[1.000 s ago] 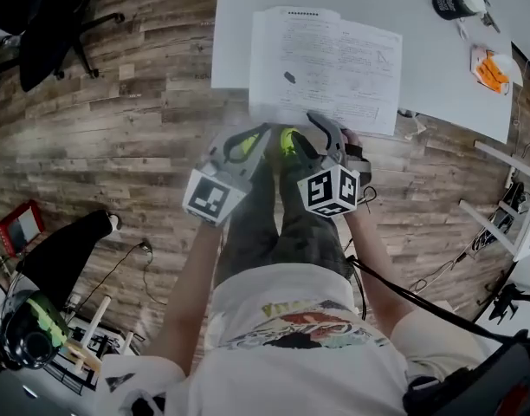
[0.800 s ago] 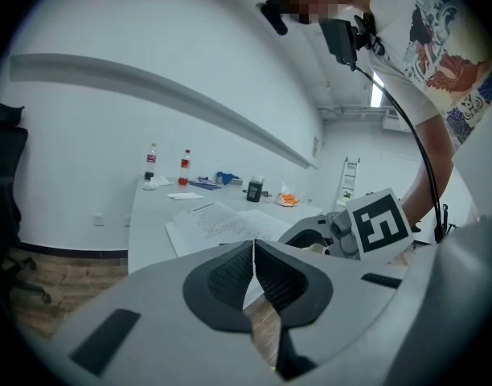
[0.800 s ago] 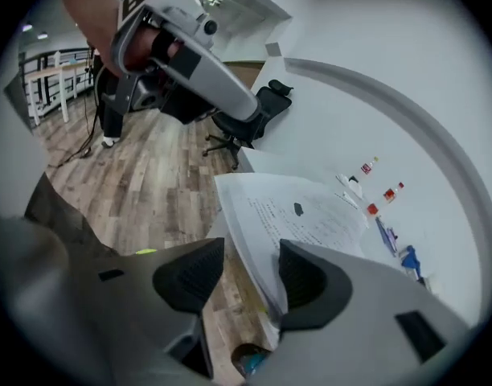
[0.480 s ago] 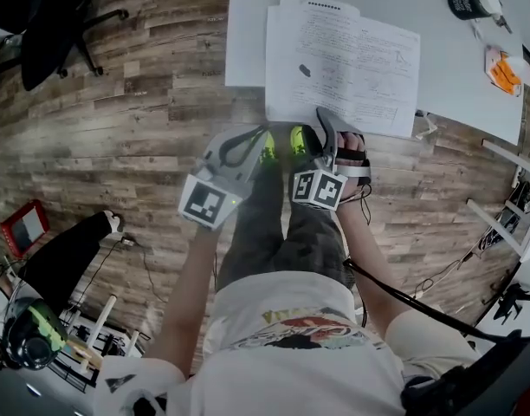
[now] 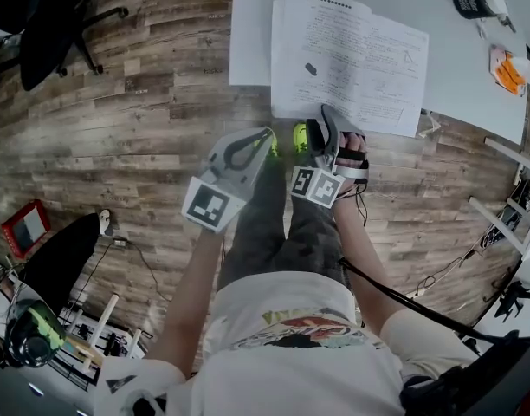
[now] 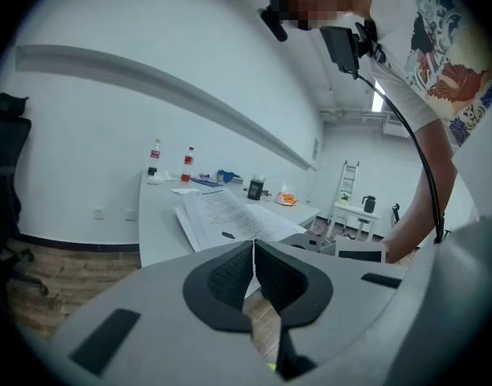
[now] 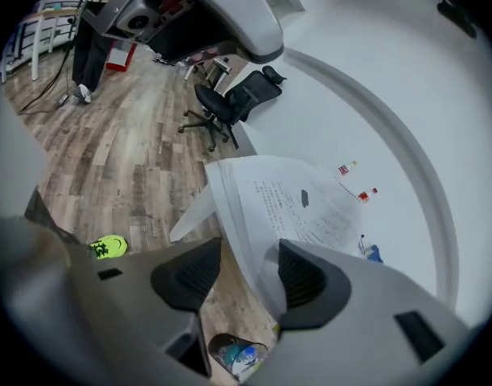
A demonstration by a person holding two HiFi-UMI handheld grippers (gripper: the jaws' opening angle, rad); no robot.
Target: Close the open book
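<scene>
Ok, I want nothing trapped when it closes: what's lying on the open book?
On the book only a small dark mark shows on one page; print or loose thing, I cannot tell. Otherwise nothing lies on the pages. Whatever sits between the lower pages is covered.

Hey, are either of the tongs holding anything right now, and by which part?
Nothing. Left tongs are shut empty; right tongs have just been opening, the book's near edge between them, unpressed.
</scene>
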